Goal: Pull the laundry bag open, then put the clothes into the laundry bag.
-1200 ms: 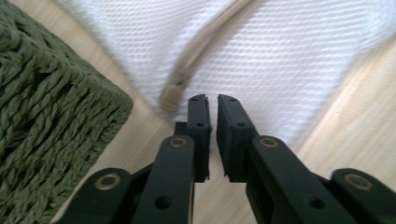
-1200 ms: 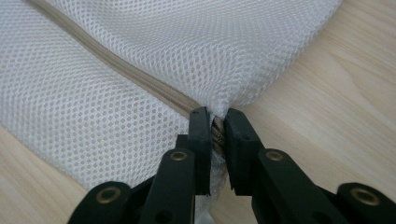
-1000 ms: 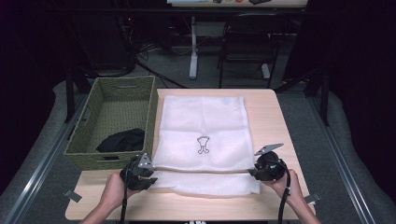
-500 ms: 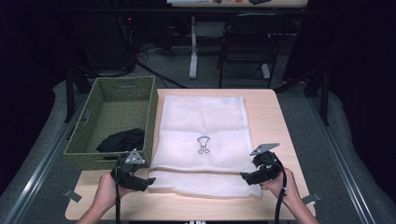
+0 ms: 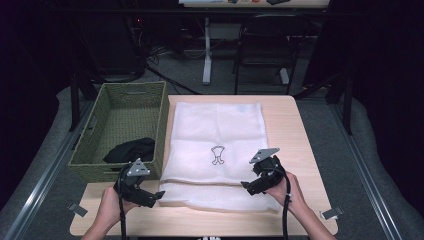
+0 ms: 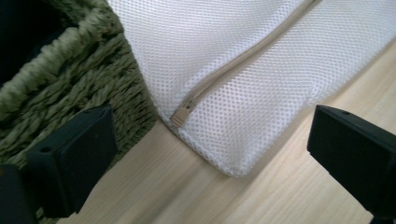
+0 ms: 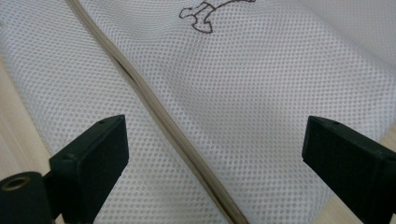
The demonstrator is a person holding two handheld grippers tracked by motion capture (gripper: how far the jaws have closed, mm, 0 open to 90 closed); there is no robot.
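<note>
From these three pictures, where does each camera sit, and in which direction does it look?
High view: above the person's side, looking forward and down on the table; both hands and grippers show.
Left gripper view: on the left gripper, facing the mesh bag corner beside the basket; open jaws show.
Right gripper view: on the right gripper, facing the bag's zipper; open jaws show.
Shared: the mesh bag.

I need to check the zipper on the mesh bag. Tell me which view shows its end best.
The left gripper view: the zipper's end sits sharp and close between the open jaws, near the white mesh bag corner beside the basket. The right gripper view shows a mid-length stretch of zipper. The high view shows it as a faint line.
</note>
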